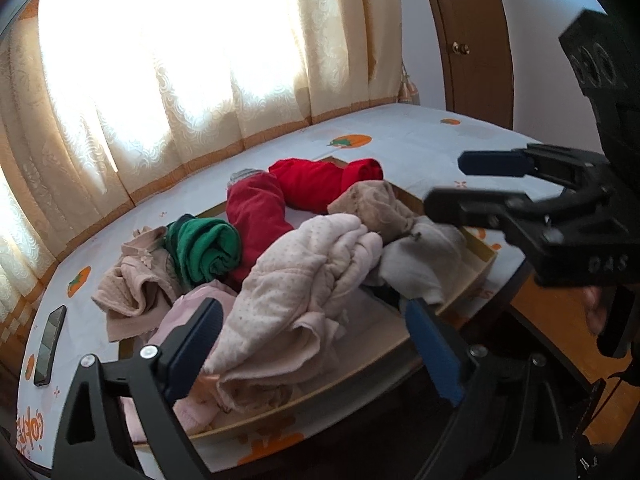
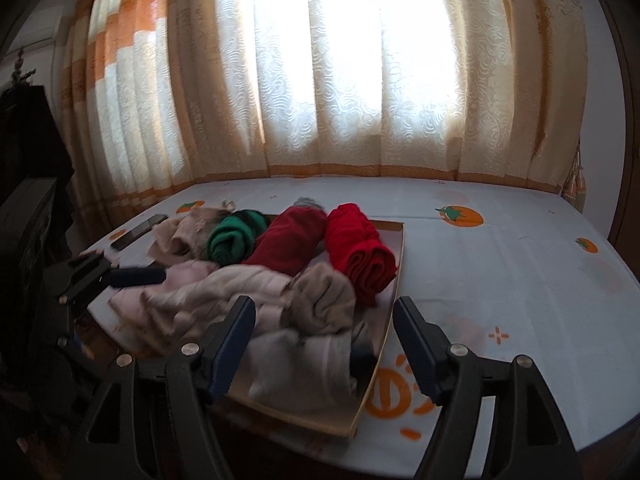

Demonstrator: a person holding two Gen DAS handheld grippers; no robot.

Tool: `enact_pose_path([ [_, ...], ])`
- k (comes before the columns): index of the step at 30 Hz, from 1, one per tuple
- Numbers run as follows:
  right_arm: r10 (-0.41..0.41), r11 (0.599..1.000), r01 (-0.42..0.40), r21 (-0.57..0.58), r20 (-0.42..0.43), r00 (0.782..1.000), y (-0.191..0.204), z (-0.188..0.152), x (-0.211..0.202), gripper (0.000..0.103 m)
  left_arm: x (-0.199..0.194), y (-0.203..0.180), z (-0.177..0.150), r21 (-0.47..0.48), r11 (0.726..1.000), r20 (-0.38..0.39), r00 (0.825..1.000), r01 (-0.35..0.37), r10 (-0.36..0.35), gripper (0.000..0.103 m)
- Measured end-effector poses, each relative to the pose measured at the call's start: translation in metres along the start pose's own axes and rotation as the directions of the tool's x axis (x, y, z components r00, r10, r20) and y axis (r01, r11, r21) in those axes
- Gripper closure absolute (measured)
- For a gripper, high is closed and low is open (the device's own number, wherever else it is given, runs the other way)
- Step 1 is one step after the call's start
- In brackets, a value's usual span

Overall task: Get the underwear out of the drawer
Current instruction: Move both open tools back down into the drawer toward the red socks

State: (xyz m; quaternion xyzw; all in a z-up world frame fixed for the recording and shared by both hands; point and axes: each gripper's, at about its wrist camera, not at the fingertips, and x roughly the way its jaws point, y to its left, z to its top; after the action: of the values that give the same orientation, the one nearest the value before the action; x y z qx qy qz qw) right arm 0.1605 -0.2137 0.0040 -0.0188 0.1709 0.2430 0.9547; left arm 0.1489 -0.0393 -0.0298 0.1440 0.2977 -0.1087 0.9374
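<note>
A: What is seen nearest?

B: The left gripper [image 1: 312, 344] is held with its jaws wide apart and nothing pinched; the pale pink garment [image 1: 304, 280] lies between and beyond them, untouched as far as can be told. The right gripper [image 2: 324, 344] is likewise spread, with the white garment [image 2: 300, 360] under the gap and no cloth clamped.

A: And the underwear?

B: It is all lying in the drawer [image 2: 384, 344], a shallow tray set on the sheet [image 2: 500, 280]. Nothing has been lifted out. A beige piece [image 2: 324, 300] is crumpled in the middle. Further back, three rolls are laid side by side: red roll [image 2: 360, 248], dark red roll [image 2: 288, 244], green roll [image 2: 236, 236]. At the far left a tan piece [image 1: 132, 280] is draped over the rim, with a phone [image 1: 50, 344] beyond it on the sheet.

A: How are the rolls pointed?

B: In the right view their long axes run near to far, with the spiral ends turned toward the camera.

A: How should the step be done well?

B: One loose piece should probably be chosen, not the heap. The jaws should be lowered over a raised fold, closed on a single layer, and lifted straight up, so that neighbours are not dragged along. A roll would best be pinched across its long axis, so it is less likely to unwind.
</note>
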Motion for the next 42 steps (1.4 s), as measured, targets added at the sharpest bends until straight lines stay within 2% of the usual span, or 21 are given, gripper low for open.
enact_pose_path([
  [16, 0.039, 0.995, -0.04, -0.086, -0.008, 0.999, 0.036, -0.026, -0.035, 0.026, -0.032, -0.011, -0.017, -0.021, 1.0, 0.039, 0.999, 0.023, -0.022, 0.004],
  [33, 0.071, 0.995, -0.075, -0.073, -0.049, 0.996, 0.045, -0.058, -0.051, 0.025, -0.055, -0.017, -0.052, -0.052, 0.999, 0.043, 0.999, 0.016, -0.014, 0.003],
  [38, 0.095, 0.99, -0.105, -0.09, -0.112, 0.989, 0.049, -0.075, -0.049, 0.025, -0.058, -0.014, -0.071, -0.054, 0.998, 0.015, 1.0, 0.017, -0.017, 0.003],
  [42, 0.121, 0.984, -0.143, -0.108, -0.188, 0.975, 0.051, -0.091, -0.042, 0.025, -0.058, -0.011, -0.087, -0.051, 0.999, -0.024, 1.0, 0.009, -0.01, 0.003],
])
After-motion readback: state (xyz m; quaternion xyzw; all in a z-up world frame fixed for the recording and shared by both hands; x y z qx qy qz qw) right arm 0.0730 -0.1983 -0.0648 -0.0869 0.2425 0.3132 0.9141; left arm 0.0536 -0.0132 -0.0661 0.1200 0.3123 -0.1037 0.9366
